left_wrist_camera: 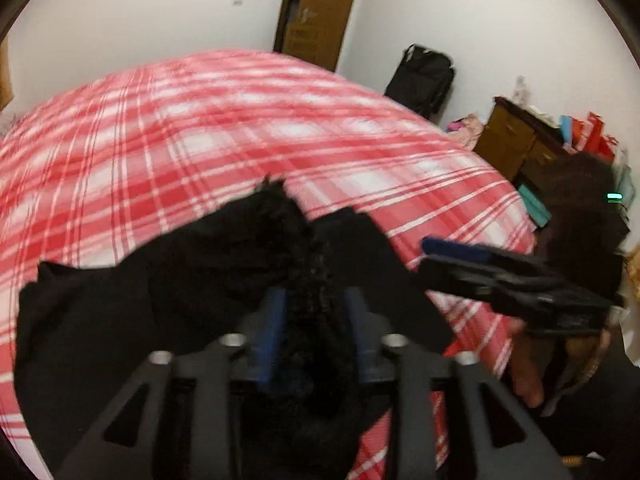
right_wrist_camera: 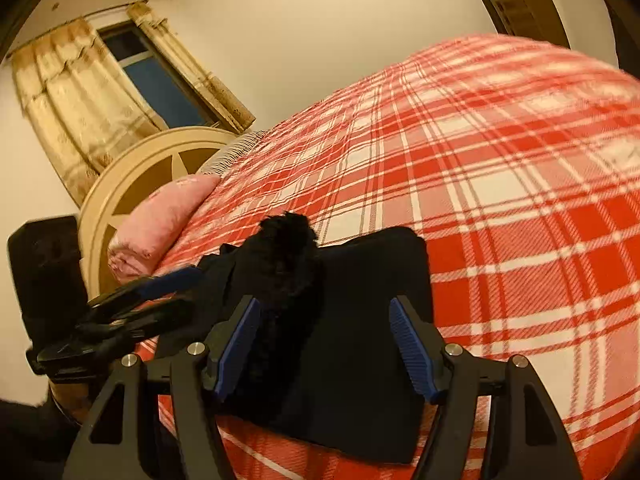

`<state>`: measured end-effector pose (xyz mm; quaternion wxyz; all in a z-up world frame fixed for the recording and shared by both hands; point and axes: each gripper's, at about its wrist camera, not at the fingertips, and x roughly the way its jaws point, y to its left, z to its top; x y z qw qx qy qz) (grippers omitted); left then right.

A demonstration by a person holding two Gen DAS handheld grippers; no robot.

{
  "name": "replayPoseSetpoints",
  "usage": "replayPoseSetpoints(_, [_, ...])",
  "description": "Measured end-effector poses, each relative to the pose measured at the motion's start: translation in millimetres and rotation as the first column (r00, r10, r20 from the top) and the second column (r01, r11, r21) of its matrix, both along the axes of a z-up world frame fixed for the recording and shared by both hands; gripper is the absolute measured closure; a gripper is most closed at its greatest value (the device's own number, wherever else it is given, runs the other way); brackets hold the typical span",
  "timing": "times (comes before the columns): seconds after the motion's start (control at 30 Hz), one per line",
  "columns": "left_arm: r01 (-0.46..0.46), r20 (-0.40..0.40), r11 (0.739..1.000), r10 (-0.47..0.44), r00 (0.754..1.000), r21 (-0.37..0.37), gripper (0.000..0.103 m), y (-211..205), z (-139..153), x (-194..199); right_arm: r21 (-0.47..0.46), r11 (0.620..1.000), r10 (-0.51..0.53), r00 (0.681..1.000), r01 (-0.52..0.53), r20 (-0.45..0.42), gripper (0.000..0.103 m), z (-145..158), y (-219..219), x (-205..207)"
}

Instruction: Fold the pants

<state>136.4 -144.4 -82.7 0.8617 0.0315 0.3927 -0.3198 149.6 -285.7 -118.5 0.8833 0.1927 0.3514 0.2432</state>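
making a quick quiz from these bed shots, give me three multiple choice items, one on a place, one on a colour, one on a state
1. Where do the black pants lie?
A. on the plaid bedspread, near its edge
B. on the floor
C. over the headboard

2. What colour is the pillow by the headboard?
A. green
B. pink
C. grey

3. How do the right gripper's fingers stand?
A. clamped on the pillow
B. shut, pads touching
C. apart, with the pants between them, not pressed

Answers:
1 A: red and white bedspread shows around the dark cloth.
2 B: pink cloth beside the cream headboard.
3 C: both blue pads stand clear of the fabric.
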Motion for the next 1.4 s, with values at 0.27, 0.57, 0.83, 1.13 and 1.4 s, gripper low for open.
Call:
replayPoseSetpoints(0.27, [-0.116,0.177,0.993,0.114,0.977,0.001,0.011,50,33,-21,0.063,0.996,0.066,0.995,-0.061,-0.081,0.034,-6,24,12])
replayPoseSetpoints(0.57, [-0.386,0.209,0.906,0.349,0.913,0.172,0.002,111,1,0,-0.010,0.995,0.097,0.973,-0.102,-0.209,0.051,-29,72,34])
replayPoseSetpoints(0.83, [-0.411,0.116,0.888,0.395,0.911,0.204,0.002,129,-29,8,-0.093,0.988,0.108,0.984,-0.122,-0.143,0.082,-20,87,26])
replayPoseSetpoints(1.13, [-0.416,0.078,0.888,0.409,0.909,0.194,0.001,134,-35,10,-0.189,0.971,0.137,0.989,-0.143,-0.047,0.088,3,99,10])
replayPoseSetpoints(1.4, [-0.415,0.078,0.887,0.407,0.910,0.202,0.001,134,-35,13,-0.194,0.971,0.143,0.990,-0.140,0.001,0.093,17,100,2])
